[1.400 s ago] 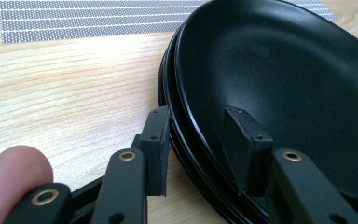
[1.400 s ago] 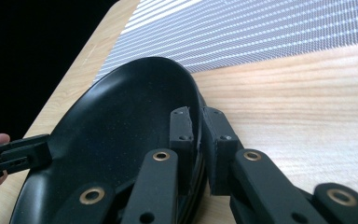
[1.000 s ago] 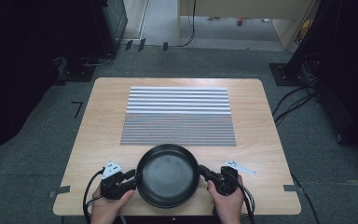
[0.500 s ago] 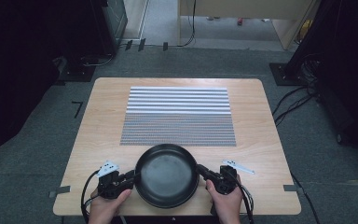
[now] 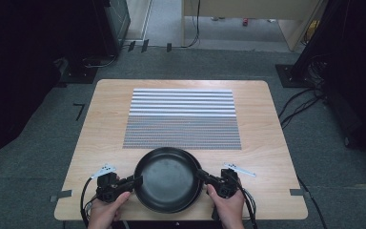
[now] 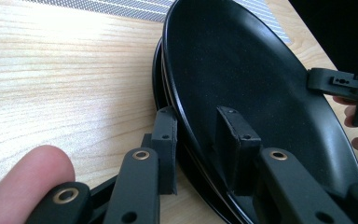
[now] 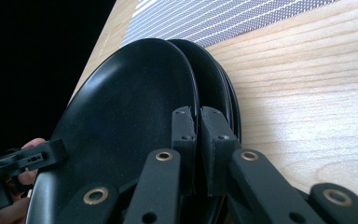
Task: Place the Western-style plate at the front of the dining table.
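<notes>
A: From the high view, our top plate (image 5: 167, 177) sits on the stack near the mat (image 5: 182, 119).

B: Left claw (image 6: 200, 135) straddles its rim, jaws apart; right claw (image 7: 196, 140) is clamped on the rim. We judge it stiff, slippery, breakable: hold opposite rims.

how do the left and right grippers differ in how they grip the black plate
The left gripper straddles the rim of the top black round plate with a clear gap between its jaws, so it looks open. The right gripper has its jaws pinched close on the rim, shut on it. The left one is at the plate's left edge, the right one at its right edge. Both are black two-jaw tools meeting the same plate, which sits above other black plates on the wooden table.
</notes>
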`<action>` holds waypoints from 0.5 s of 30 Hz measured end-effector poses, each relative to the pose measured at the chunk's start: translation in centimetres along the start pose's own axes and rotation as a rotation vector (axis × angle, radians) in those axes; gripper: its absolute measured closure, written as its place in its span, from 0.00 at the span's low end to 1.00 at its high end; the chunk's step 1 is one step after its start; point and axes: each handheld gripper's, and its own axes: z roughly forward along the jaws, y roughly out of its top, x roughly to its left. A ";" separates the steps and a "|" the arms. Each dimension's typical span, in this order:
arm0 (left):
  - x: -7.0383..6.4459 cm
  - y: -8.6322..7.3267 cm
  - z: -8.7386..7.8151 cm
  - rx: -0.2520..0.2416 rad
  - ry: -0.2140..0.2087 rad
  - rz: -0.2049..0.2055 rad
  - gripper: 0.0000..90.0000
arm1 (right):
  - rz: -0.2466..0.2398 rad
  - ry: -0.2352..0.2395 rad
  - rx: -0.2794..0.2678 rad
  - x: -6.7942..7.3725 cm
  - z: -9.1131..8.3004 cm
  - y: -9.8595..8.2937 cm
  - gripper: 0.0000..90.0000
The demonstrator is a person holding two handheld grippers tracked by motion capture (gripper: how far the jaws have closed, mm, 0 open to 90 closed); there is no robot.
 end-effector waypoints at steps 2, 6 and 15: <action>0.1 0.0 -0.2 -0.002 -0.001 -0.006 0.78 | 0.000 0.005 0.003 0.0 0.1 0.0 0.94; 0.4 0.0 -0.5 -0.003 -0.006 -0.011 0.80 | -0.012 0.008 0.005 0.1 0.1 -0.1 0.94; 0.2 -0.2 -0.3 -0.013 0.005 0.010 0.79 | -0.082 -0.032 -0.016 0.7 0.5 -0.2 0.88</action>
